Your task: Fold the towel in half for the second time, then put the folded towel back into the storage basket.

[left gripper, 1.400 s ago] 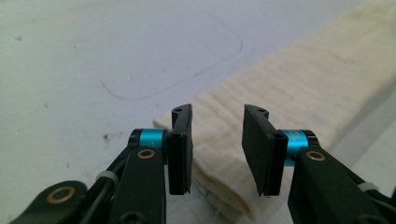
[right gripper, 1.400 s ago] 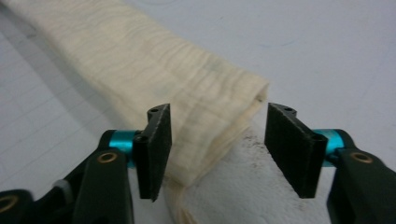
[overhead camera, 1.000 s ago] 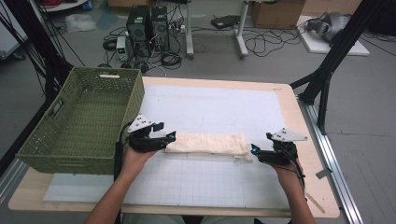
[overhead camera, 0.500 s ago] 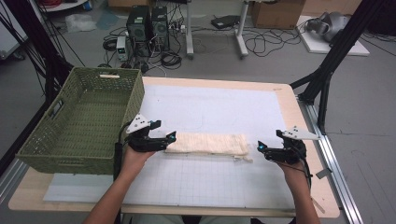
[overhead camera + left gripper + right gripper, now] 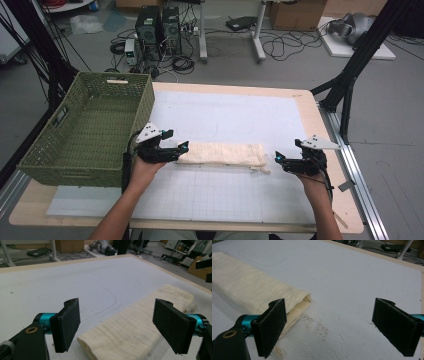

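White mat (image 5: pixel 225 120) covers table (image 5: pixel 310 105); cables (image 5: pixel 280 47) behind.

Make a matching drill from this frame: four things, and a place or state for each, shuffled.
Things
1. folded cream cloth
2. green woven basket
3. left gripper
4. right gripper

Places or states
A. jaws open at the cloth's left end, cloth between them
B. lying flat as a long strip in the middle of the white mat
C. jaws open just off the cloth's right end
D. standing at the table's left edge

Pairs: 1-B, 2-D, 3-A, 4-C
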A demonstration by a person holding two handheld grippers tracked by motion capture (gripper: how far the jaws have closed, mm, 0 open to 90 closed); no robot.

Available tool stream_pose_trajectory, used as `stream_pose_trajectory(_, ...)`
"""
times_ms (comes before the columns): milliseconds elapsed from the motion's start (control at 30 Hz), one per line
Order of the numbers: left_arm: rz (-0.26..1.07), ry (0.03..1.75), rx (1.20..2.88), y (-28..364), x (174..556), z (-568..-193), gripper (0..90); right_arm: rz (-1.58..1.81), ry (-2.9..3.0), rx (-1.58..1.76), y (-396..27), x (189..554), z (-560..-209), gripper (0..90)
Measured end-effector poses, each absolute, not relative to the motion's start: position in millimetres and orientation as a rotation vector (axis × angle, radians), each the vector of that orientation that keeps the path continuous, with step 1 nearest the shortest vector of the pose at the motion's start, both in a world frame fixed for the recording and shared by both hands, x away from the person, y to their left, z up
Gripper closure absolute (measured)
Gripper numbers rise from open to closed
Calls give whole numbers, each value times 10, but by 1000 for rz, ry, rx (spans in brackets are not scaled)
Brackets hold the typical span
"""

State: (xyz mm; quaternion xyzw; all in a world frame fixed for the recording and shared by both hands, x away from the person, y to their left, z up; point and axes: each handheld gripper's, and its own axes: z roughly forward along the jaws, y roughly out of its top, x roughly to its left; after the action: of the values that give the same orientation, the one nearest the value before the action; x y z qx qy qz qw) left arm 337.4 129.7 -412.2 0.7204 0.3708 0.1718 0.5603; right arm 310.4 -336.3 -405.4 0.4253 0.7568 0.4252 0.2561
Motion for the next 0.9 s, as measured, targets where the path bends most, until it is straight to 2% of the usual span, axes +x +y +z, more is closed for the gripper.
stream_pose_trajectory(367, 406, 869, 1708, 1275, 3367, -4122, 230, 1149, 2058, 1159, -3362, 3105, -4062, 117)
stream_pose_trajectory(500, 388, 860, 1714, 1249, 3363, -4095, 266, 1151, 2063, 1156, -3358, 3104, -4064, 117)
stream_pose_trajectory(900, 349, 821, 1747, 1129, 3447, -4032, 287, 1168, 2075, 1157, -3354, 3111, -4081, 118)
